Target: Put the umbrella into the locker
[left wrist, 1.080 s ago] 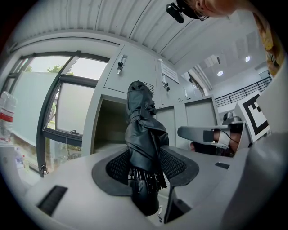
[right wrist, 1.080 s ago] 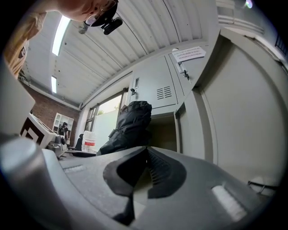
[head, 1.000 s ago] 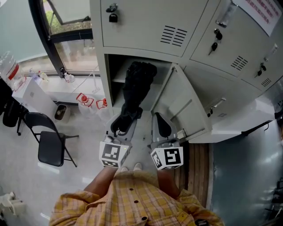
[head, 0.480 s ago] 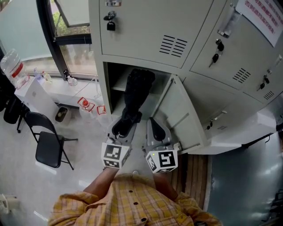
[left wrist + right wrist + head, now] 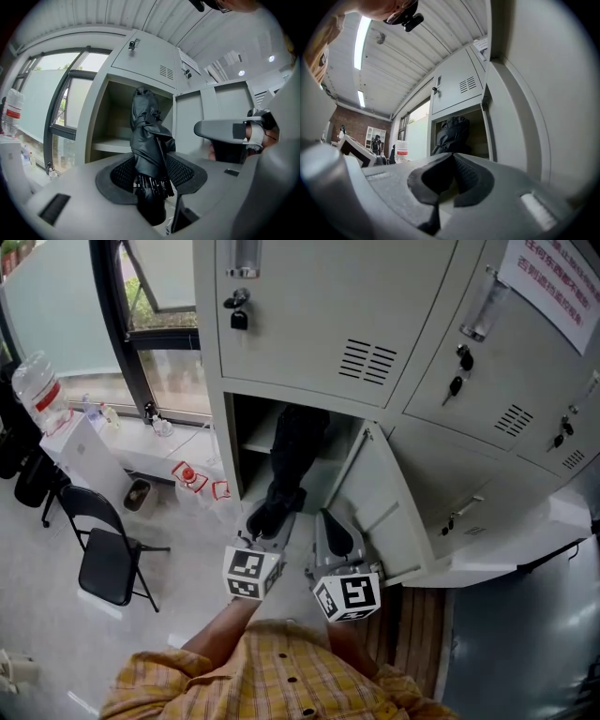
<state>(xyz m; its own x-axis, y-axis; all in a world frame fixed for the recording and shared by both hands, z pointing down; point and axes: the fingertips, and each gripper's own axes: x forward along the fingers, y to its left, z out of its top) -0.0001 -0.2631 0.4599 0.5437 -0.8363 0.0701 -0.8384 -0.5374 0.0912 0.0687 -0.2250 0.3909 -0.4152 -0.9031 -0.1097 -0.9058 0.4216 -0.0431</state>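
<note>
A black folded umbrella (image 5: pixel 292 451) sticks forward into the open lower compartment (image 5: pixel 251 435) of a grey locker, its tip hidden behind the compartment's upper edge. My left gripper (image 5: pixel 270 514) is shut on the umbrella's lower end; in the left gripper view the umbrella (image 5: pixel 149 140) rises between the pads toward the locker shelf (image 5: pixel 112 145). My right gripper (image 5: pixel 334 523) sits beside it, just in front of the swung-open locker door (image 5: pixel 389 507), jaws shut with nothing in them. From the right gripper view the umbrella (image 5: pixel 452 135) shows inside the compartment, the door (image 5: pixel 525 117) close on the right.
A padlock (image 5: pixel 239 317) hangs on the locker above. Keys (image 5: pixel 457 382) sit in neighbouring doors to the right. A black folding chair (image 5: pixel 108 559), a white box (image 5: pixel 84 448) and a water bottle (image 5: pixel 39 390) stand at the left by the window (image 5: pixel 164 324).
My left gripper has pushed the umbrella forward, so its top now sits deeper in the compartment. The right gripper has shifted slightly alongside it.
</note>
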